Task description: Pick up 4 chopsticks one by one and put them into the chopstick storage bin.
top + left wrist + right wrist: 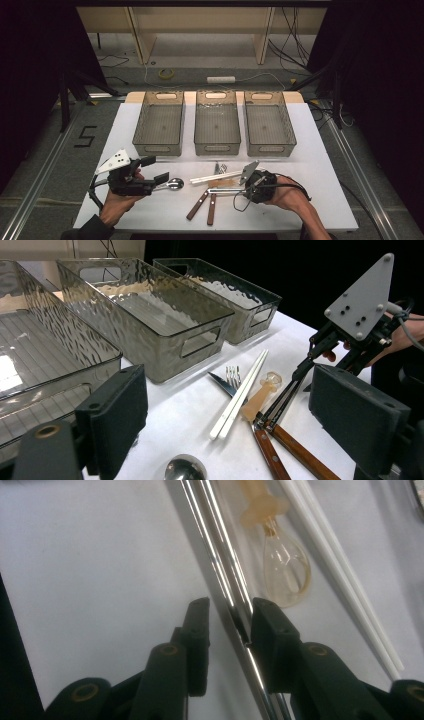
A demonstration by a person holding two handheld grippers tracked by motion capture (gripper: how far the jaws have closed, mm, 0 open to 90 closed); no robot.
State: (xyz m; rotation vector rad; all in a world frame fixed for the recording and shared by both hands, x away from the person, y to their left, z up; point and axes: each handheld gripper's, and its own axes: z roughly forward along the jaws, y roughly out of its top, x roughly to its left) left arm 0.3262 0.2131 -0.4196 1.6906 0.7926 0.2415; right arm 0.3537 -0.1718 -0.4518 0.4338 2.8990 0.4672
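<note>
Right gripper view: the right gripper (229, 625), jaws narrowed but not clamped, straddles the metal blades of the two wood-handled knives (222, 565), low centre. The white table (150, 210) bears three grey bins (216, 122) at upper centre. White chopsticks (216, 176) and a clear spoon (285, 570) lie just beside. The left gripper (150, 172) hovers released.

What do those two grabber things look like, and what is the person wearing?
Both grippers are black. The left gripper has two blocky jaws faced with flat dark pads and carries a pale grey three-cornered plate dotted with small holes. The right gripper has slimmer black jaws with round brass-coloured pivots and its own grey plate. Black cables trail from them. A dark sleeve covers the left arm.
</note>
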